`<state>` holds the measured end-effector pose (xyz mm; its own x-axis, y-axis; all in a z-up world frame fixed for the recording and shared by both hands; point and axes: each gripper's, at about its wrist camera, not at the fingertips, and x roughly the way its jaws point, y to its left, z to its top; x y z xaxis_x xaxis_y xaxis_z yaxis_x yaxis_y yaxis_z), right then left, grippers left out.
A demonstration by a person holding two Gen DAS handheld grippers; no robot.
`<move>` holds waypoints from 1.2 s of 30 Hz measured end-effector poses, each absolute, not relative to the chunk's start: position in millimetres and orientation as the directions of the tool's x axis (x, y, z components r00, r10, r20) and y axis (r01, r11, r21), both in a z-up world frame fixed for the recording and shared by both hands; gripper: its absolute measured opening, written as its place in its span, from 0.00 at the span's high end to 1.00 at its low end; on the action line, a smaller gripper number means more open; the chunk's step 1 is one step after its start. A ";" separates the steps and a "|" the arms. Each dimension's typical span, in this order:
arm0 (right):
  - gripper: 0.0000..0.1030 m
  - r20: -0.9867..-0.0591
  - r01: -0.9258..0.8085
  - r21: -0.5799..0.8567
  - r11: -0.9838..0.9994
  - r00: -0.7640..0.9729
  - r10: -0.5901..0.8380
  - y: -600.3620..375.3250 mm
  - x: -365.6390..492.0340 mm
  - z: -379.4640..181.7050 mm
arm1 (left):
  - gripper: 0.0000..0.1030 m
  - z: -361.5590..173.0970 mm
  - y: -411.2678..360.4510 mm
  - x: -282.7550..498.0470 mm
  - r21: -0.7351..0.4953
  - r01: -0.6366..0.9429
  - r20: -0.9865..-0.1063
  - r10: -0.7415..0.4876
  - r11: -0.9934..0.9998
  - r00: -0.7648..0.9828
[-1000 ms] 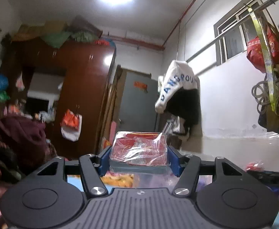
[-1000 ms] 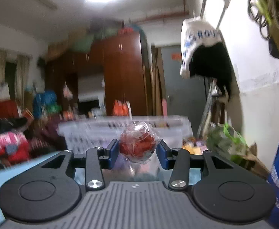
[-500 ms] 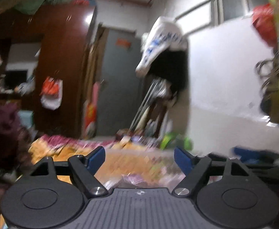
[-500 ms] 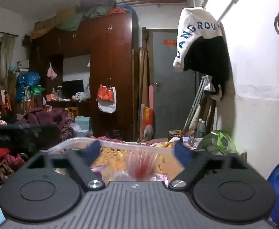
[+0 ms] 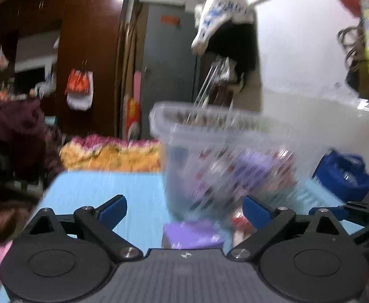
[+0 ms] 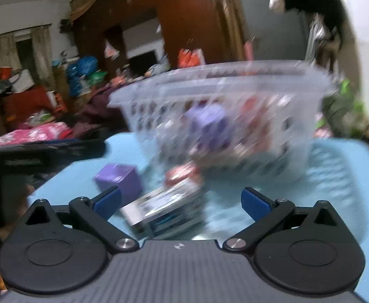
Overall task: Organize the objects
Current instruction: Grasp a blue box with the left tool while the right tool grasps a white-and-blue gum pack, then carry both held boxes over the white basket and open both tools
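Note:
A clear perforated plastic basket [image 6: 308, 83] stands on the light blue table [image 6: 336, 166], with several items inside, one a purple box. It also shows in the left wrist view [image 5: 164, 116], blurred. In front of it lie a purple box [image 6: 120, 179], a flat boxed item [image 6: 164, 207] and a red wrapped item [image 6: 181, 174]. My right gripper [image 6: 181, 202] is open and empty, low over the boxed item. My left gripper [image 5: 184, 208] is open and empty, near a purple box [image 5: 192, 234] and a red item [image 5: 240, 221].
The other gripper's arm crosses at the left of the right wrist view [image 6: 43, 151]. A blue bag [image 5: 341, 176] sits right of the table. Bedding and clothes [image 5: 108, 151] lie behind it. A wardrobe [image 5: 88, 50] stands at the back.
A second ago both grippers held red wrapped items above the basket. They opened, dropped them, and both have moved down to table level in front of the basket.

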<state>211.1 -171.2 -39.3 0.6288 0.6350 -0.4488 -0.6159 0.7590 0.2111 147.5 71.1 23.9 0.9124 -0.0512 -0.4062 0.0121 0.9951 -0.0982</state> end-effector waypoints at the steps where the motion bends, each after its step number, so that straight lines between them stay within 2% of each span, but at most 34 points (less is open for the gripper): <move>1: 0.00 -0.457 -0.618 0.212 0.757 0.622 0.636 -168.0 212.4 -41.5 | 0.05 20.1 71.8 149.7 -0.096 0.008 -0.423 -0.048 0.995 0.905; 4: 0.00 -0.513 -0.617 0.178 0.767 0.607 0.607 -157.8 222.4 -47.1 | 0.05 14.1 69.6 153.0 -0.091 0.005 -0.444 -0.044 0.996 0.895; 8: 0.07 -0.544 -0.634 0.226 0.740 0.548 0.635 -154.6 227.1 -50.7 | 0.05 3.9 62.1 155.1 -0.062 0.000 -0.472 -0.029 0.998 0.881; 10: 0.26 -0.562 -0.643 0.203 0.738 0.540 0.626 -152.8 224.5 -53.0 | 0.05 -0.8 56.6 156.3 -0.056 0.008 -0.492 -0.035 0.998 0.870; 15: 0.28 -0.504 -0.631 0.178 0.755 0.601 0.621 -178.2 211.1 -46.6 | 0.06 -1.2 49.5 160.3 -0.016 -0.021 -0.501 0.010 1.000 0.865; 17: 0.29 -0.477 -0.607 0.183 0.773 0.633 0.610 -190.2 213.2 -44.5 | 0.20 -2.9 45.6 167.3 0.012 -0.031 -0.529 0.032 0.999 0.848; 18: 0.29 -0.463 -0.594 0.181 0.784 0.651 0.601 -196.1 213.4 -43.0 | 0.36 -3.7 44.6 170.4 0.022 -0.027 -0.540 0.035 0.999 0.841; 20: 0.29 -0.430 -0.571 0.171 0.803 0.690 0.582 -206.3 211.0 -42.4 | 0.38 -3.2 46.5 172.0 0.020 -0.035 -0.536 0.040 0.999 0.843; 23: 0.29 -0.385 -0.547 0.150 0.824 0.735 0.558 -214.4 208.4 -40.0 | 0.39 2.2 49.6 162.3 -0.001 -0.050 -0.457 0.044 0.999 0.888; 25: 0.29 -0.351 -0.537 0.137 0.832 0.760 0.548 -216.1 205.9 -39.0 | 0.39 6.7 48.5 150.5 -0.015 -0.031 -0.364 0.024 0.999 0.931; 30: 0.29 -0.275 -0.521 0.071 0.850 0.809 0.519 -211.6 192.9 -35.7 | 0.39 11.8 32.2 115.3 0.073 -0.086 -0.100 0.093 0.994 0.991; 32: 0.29 -0.245 -0.503 0.042 0.864 0.833 0.496 -210.2 190.9 -34.7 | 0.39 10.7 26.1 102.6 0.092 -0.096 -0.025 0.098 0.991 0.995; 34: 0.29 -0.218 -0.483 0.032 0.875 0.851 0.477 -212.0 190.4 -34.1 | 0.39 11.3 27.4 94.1 0.069 -0.090 0.021 0.089 0.994 0.996; 36: 0.29 -0.195 -0.475 0.041 0.879 0.859 0.473 -215.7 190.0 -33.6 | 0.39 11.0 32.2 91.9 0.032 -0.069 0.022 0.068 0.997 0.997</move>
<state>190.0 -215.7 -33.6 0.8590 0.4733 -0.1951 -0.4751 0.8790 0.0407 91.9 32.2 11.0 0.9974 0.0681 0.0223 -0.0688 0.9971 0.0316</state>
